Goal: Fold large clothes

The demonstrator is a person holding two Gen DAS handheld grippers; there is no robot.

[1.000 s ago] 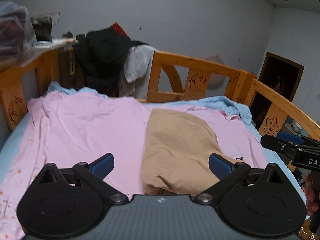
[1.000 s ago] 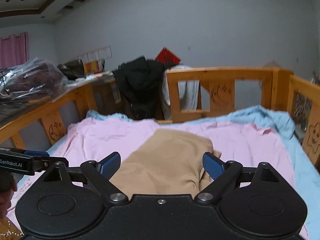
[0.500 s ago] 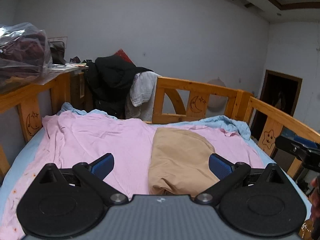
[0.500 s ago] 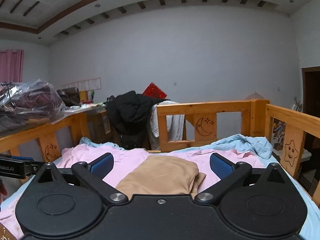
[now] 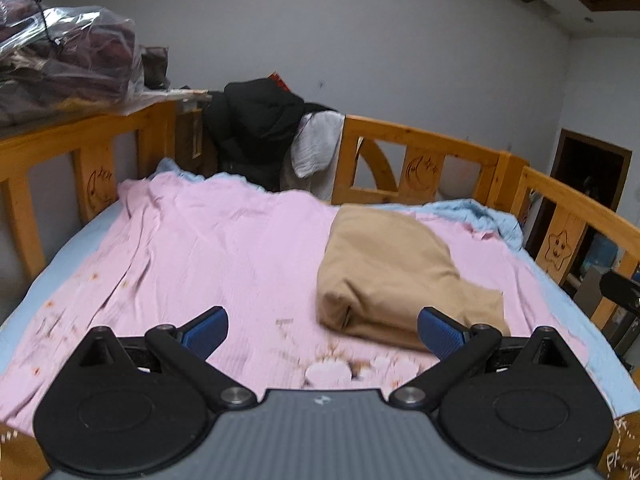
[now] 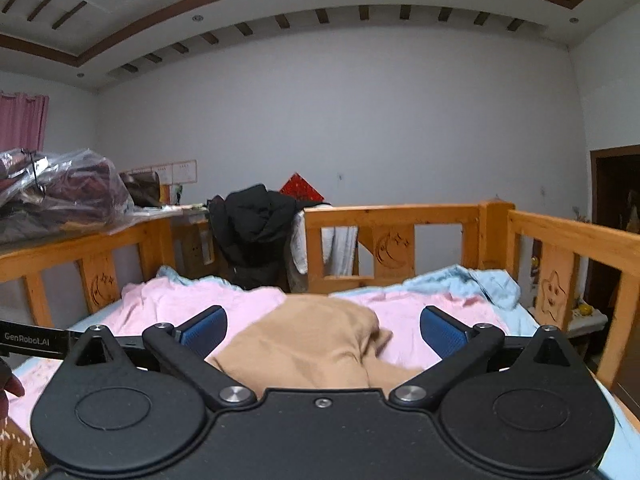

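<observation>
- The left gripper [image 5: 322, 330] hangs over the near edge of the bed with its blue pads [image 5: 206, 330] spread wide and nothing between them; it is released, touching no cloth.
- The right gripper [image 6: 323, 330] is likewise released, its jaws having just been opening to their widest, with no cloth pinched; it points nearly level across the bed.
- The folded tan garment [image 5: 390, 276] lies on the pink sheet [image 5: 208, 248], toward the right half of the bed in the left wrist view (a thick, rounded bundle with one flap trailing to the right).
- In the right wrist view the same tan garment [image 6: 316, 344] sits just ahead of the open jaws, low in the picture and centred.
- The pink sheet is spread flat with soft creases over a light blue cover [image 5: 476, 214], which bunches up at the far right corner.
- A wooden bed rail [image 5: 420, 140] with carved moon and star shapes surrounds the mattress.
- A black jacket [image 5: 256, 128] is draped over the far rail, with a pale grey cloth [image 5: 316, 148] beside it.
- A clear plastic bag [image 5: 68, 56] of dark clothes rests on the ledge at the left.
</observation>
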